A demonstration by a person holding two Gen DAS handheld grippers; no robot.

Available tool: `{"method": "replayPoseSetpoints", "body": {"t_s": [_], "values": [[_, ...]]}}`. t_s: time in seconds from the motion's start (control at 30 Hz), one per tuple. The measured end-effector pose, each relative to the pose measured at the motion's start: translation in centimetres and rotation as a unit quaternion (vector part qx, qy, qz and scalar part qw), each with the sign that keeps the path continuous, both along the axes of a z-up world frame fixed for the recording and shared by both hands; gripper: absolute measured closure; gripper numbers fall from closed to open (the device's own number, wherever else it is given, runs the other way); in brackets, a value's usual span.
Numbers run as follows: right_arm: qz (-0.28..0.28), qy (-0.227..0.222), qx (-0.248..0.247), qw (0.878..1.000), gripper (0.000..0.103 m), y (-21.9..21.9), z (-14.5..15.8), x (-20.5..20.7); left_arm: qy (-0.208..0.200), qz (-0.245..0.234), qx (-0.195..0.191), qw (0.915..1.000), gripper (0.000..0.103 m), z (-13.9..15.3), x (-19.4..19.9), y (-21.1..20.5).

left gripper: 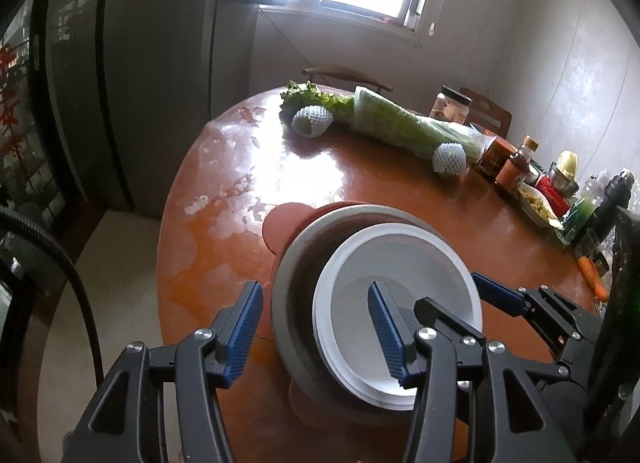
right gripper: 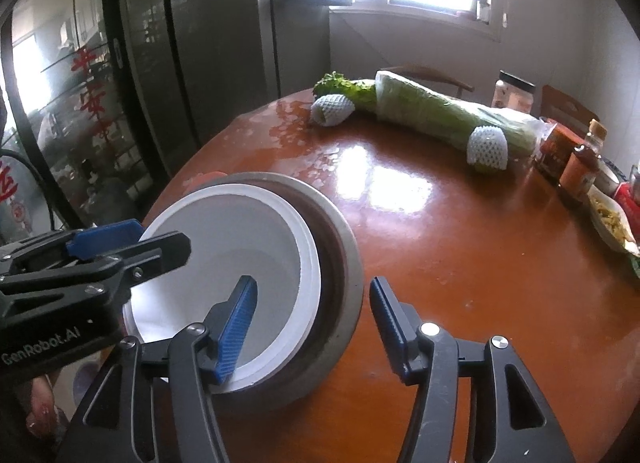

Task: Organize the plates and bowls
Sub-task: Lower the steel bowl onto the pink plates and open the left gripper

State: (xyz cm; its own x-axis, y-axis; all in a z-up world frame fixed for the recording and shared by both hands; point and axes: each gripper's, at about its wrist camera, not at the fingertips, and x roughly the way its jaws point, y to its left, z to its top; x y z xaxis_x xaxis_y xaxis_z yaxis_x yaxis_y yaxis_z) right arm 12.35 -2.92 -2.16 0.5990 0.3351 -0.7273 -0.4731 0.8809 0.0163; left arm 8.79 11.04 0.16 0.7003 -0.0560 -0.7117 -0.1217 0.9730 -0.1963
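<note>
Left wrist view: the left claw (left gripper: 316, 327) stands open astride the near-left rims of the stack, its fingers w/ blue ribbed pads; one pad hangs outside the grey bowl, the other inside the white round bowl (left gripper: 396, 303); neither presses. The white bowl sits nested off-centre in the grey shallow round bowl (left gripper: 288, 283), which rests on a reddish-brown lobed plate (left gripper: 280, 223) near the front edge of the round glossy orange-brown wooden surface (left gripper: 360, 175). Risk: closing here would likely pinch two rims at once and drag or tip the stack, since the white bowl leans toward the near side. The plate is mostly covered; its full shape can't be told. The right claw (left gripper: 496, 291) enters from the right, body cut off. Right wrist view: the right claw (right gripper: 312, 315) is open, one pad inside the white bowl (right gripper: 224, 247), the other over bare surface beyond the grey bowl (right gripper: 344, 247); no contact seen. Risk: both claws crowd one stack, so a collision or a shove toward the surface edge is possible. Window glare washes out part of the surface. The left claw (right gripper: 120, 235) shows side-on only, gap hard to judge from here.
</note>
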Motion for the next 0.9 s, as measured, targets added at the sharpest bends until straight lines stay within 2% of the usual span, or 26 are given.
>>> {"method": "replayPoseSetpoints", "body": {"t_s": [0.53,0.9], "values": [[-0.004,-0.047,0.02,0.999,0.034,-2.1,3.9,-2.9,-0.034,0.008,0.012,0.9993,0.048,3.3,-3.1,-0.7],[-0.009,-0.063,0.029,0.998,0.031,-3.2,5.1,-4.0,-0.043,0.005,0.022,0.9988,0.048,4.0,-3.9,-1.7]]}}
